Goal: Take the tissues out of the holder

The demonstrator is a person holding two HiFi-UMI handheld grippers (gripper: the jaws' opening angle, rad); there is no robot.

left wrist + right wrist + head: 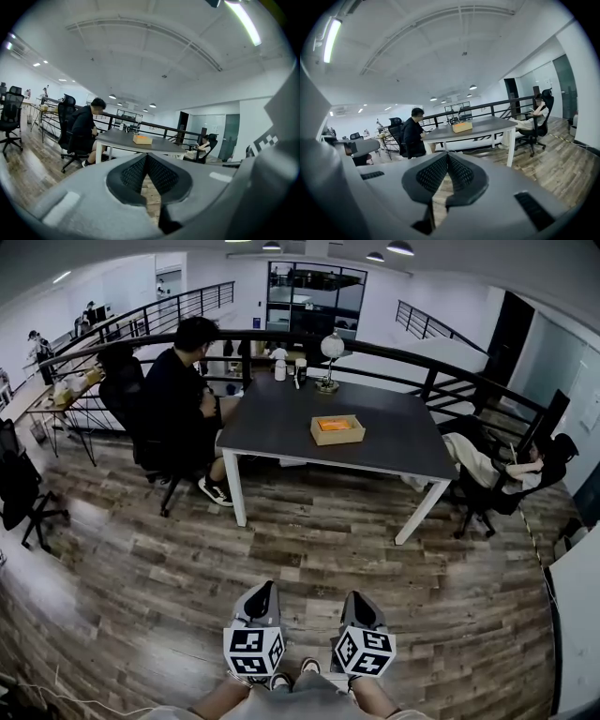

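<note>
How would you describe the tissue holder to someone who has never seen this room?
Find the dark table with white legs, beside the seated person in black. Near the middle of its top stands the holder, alone. It is the only low, light wooden box with an orange top; the small white containers and the white ball on a stand are at the far edge.

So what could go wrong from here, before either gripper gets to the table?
Both the left gripper and the right gripper are shut and empty, well short of the holder. If they arrive shut, they may just shove it across the table. The holder seems loose, so a one-gripper pull might lift it too. A seated person at the table's left and another person at its right crowd the sides.
</note>
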